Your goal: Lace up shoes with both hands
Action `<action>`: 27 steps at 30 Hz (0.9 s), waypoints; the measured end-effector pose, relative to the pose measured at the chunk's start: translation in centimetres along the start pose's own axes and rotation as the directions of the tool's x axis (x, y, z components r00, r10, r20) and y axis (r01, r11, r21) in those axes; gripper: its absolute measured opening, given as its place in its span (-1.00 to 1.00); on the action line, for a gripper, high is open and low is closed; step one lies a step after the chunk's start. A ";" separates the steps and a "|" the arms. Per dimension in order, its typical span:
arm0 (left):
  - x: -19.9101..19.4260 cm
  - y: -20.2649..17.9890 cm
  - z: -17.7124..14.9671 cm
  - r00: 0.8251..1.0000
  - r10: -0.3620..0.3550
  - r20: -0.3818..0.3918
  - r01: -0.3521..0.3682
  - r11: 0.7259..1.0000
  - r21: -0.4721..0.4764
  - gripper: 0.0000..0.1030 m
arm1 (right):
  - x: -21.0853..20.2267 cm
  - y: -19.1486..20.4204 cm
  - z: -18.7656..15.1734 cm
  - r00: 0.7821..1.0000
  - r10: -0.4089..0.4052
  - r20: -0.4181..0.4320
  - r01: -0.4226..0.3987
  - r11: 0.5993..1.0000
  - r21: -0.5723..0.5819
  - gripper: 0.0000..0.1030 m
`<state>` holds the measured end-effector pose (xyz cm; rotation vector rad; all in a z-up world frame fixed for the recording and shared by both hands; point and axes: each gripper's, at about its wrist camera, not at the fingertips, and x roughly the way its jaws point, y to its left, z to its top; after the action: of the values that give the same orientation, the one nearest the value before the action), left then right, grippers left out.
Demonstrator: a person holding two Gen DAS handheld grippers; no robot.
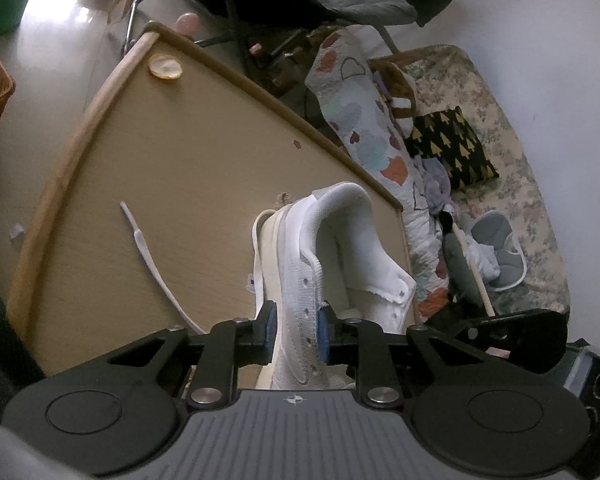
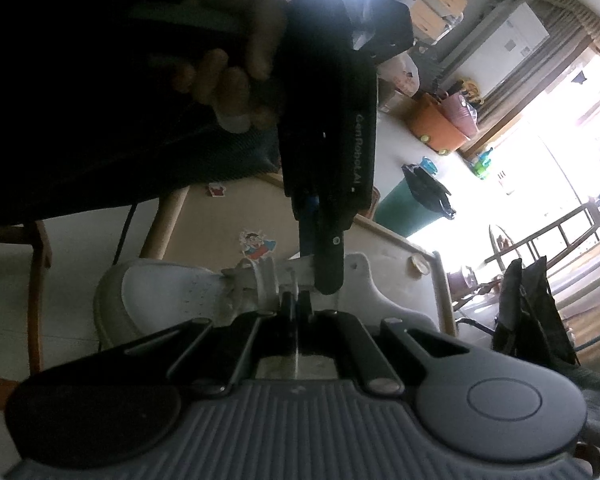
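Sneaker [image 1: 340, 264], white, lies on a tan wooden table [image 1: 172, 152] with its collar pointing away from the left gripper [image 1: 298, 334]. Left gripper jaws stand at a narrow setting and clamp the eyelet-side wall of the upper: one blue pad [image 1: 323, 330] bears on the inner face, the other on the outer face, with a row of eyelets running between them. One white shoelace end [image 1: 148, 264] lies loose on the table surface, to the left of the left gripper and apart from the sneaker. A small round yellowish object [image 1: 165, 67] sits near the far table corner.

In the right wrist view, the right gripper [image 2: 298, 300] has its jaws fully together; a thin white strip, apparently lace, runs between the fingers, though shadow obscures the contact. Directly ahead of it, the left gripper body descends onto the sneaker, gripped by a hand [image 2: 236, 60]. The sneaker toe extends to the left of the right gripper.
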<state>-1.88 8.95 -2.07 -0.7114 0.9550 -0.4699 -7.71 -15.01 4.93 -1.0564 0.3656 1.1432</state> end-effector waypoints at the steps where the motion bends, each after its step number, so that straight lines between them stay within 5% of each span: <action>1: 0.0 0.1 0.0 1.000 -0.001 0.000 0.001 1.000 -0.001 -0.50 | 0.0 0.0 0.0 1.000 0.001 0.001 -0.001 1.000 -0.001 -0.99; 24: 0.4 -0.3 -0.2 1.000 -0.025 0.000 0.025 1.000 -0.006 -0.49 | 1.1 -0.5 1.0 1.000 0.030 0.000 -0.030 0.999 0.022 -0.99; 27: 0.5 -0.6 -0.5 0.999 -0.036 0.006 0.036 0.999 0.001 -0.30 | 0.8 -0.9 0.7 1.000 0.026 -0.009 -0.025 0.997 0.076 -0.91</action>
<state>-2.12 8.04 -2.09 -0.7295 0.9381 -0.4995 -6.76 -14.05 5.15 -0.9933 0.4287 1.1386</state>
